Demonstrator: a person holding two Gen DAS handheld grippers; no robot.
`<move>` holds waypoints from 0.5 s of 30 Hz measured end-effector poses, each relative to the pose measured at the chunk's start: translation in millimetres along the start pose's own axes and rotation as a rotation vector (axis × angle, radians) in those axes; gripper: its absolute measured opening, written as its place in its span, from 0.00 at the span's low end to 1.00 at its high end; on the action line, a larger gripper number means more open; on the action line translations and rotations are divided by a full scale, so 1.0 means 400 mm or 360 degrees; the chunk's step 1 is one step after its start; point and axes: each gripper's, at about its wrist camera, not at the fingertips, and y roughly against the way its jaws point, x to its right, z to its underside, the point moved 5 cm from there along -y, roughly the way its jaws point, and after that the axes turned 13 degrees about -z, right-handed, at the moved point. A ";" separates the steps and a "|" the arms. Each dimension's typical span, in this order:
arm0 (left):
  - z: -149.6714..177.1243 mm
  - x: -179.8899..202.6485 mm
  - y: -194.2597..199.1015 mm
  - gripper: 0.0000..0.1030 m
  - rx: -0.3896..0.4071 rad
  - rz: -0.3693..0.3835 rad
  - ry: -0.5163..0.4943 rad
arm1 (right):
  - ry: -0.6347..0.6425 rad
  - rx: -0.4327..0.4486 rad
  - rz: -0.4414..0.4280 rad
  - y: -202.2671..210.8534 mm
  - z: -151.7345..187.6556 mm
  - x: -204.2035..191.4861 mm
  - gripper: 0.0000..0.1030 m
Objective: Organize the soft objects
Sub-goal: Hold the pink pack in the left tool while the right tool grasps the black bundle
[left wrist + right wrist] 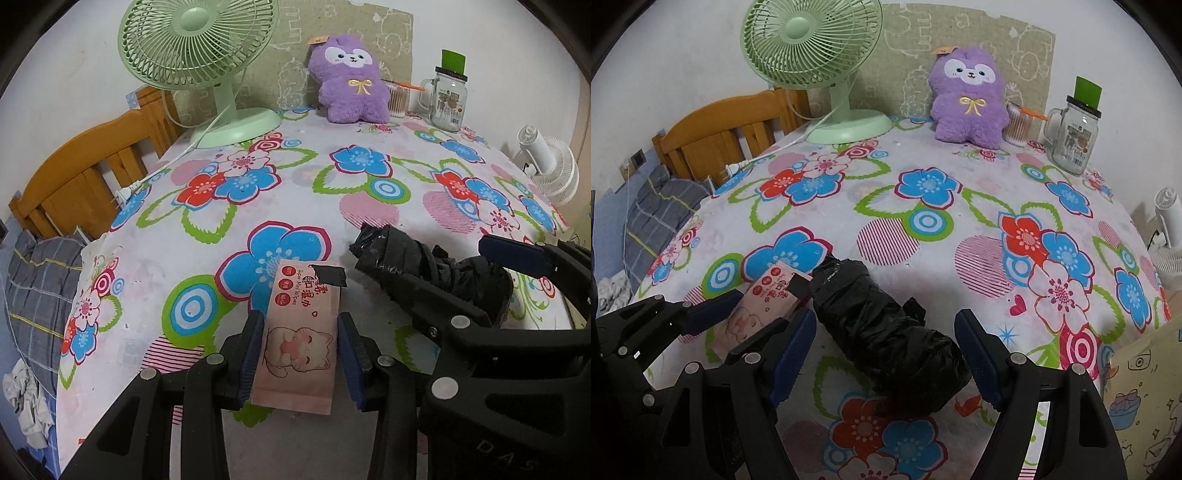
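Note:
A pink wipes packet (pixel 303 343) with a cartoon cat print sits between the blue pads of my left gripper (pixel 301 321), which is shut on it just above the flowered tablecloth (pixel 332 206). To its right, my right gripper (pixel 886 317) is shut on a black wrapped bundle (pixel 886 332) that lies slantwise between its pads, low over the cloth. The right wrist view shows the left gripper (pixel 764 310) and packet (pixel 768 291) close beside the bundle's far end. A purple plush toy (pixel 351 81) sits upright at the back of the table, apart from both grippers.
A green desk fan (pixel 199 44) stands back left, its cord trailing over the table's left edge. A glass jar (pixel 447 99) and a swab holder (pixel 1019 125) stand back right. A wooden headboard (pixel 85 166) lies left, a white fan (pixel 550 166) right, a printed box (pixel 1137 387) front right.

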 end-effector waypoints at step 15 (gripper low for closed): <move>0.000 0.016 0.006 0.40 0.0030 -0.0015 -0.0042 | -0.0033 -0.0068 -0.0060 -0.022 0.012 0.005 0.56</move>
